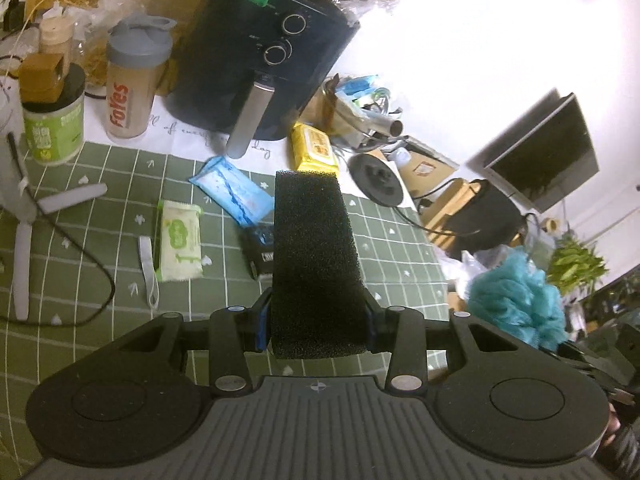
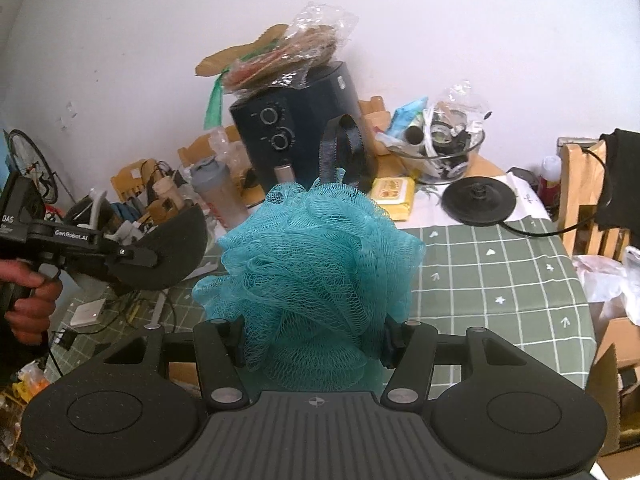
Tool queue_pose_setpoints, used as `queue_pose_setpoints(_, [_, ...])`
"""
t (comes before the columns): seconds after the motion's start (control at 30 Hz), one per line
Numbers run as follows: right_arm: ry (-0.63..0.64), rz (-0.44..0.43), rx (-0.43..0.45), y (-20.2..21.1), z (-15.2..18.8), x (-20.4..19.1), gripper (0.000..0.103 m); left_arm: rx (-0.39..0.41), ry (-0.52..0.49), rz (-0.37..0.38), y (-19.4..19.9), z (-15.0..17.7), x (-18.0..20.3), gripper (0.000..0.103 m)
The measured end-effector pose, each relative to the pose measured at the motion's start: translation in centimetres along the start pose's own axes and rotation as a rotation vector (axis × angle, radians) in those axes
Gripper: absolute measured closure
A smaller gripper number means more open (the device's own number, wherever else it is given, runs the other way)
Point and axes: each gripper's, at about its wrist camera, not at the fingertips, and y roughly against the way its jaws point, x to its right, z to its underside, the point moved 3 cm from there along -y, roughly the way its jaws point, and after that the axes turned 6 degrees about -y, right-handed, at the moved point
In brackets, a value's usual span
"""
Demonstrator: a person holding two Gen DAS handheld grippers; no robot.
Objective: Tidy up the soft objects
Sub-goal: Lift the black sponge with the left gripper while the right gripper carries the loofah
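The left gripper (image 1: 316, 320) has its jaws pinching a black, coarse-pored foam sponge block (image 1: 314, 264) by its near end; the block juts forward past the jaws, held above the surface (image 1: 100, 360), which is covered with a green cloth checked in white lines. Ahead of the jaws and to their left lie a white-and-green soft pack of wipes (image 1: 180, 240) and a blue-and-white soft packet (image 1: 232, 192). A small dark box (image 1: 260, 252) lies just left of the sponge, partly hidden behind it. Further ahead stand a dark blue air fryer with two dials and a silver handle (image 1: 276, 52), a yellow pack of wipes (image 1: 314, 148) just right of it, and a grey-lidded shaker bottle (image 1: 134, 80) to its left.

The right gripper (image 2: 314, 344) has its jaws closed on a teal mesh bath pouf (image 2: 316, 264), which bulges up and forward between them, its black ribbon loop (image 2: 340, 148) standing above. The pouf is off the surface. To the left of these jaws, in the right wrist view, a person's hand (image 2: 28, 300) grips the handle of the left gripper. Ahead and to the right of the right jaws, a round black kettle base (image 2: 480, 200) sits on the surface, and a clear glass bowl of odds and ends (image 2: 440, 152) sits beyond it.
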Motion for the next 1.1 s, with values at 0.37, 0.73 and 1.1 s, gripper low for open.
queue_pose_setpoints(0.37, [0.035, -0.081, -0.048, 1.1, 1.8, -3.4, 0.044, 0.018, -0.014, 0.010, 3.9, 4.0, 1.1, 0.062])
queue_pose_setpoints(0.73, [0.098, -0.126, -0.159, 1.2, 4.8, -7.0, 0.044, -0.001, 0.017, 0.016, 6.4, 8.0, 1.4, 0.062])
queue_pose_setpoints(1.1, [0.129, -0.024, -0.213, 0.4, 7.2, -8.4, 0.000, -0.077, 0.009, -0.082, 7.0, 11.3, 2.2, 0.062])
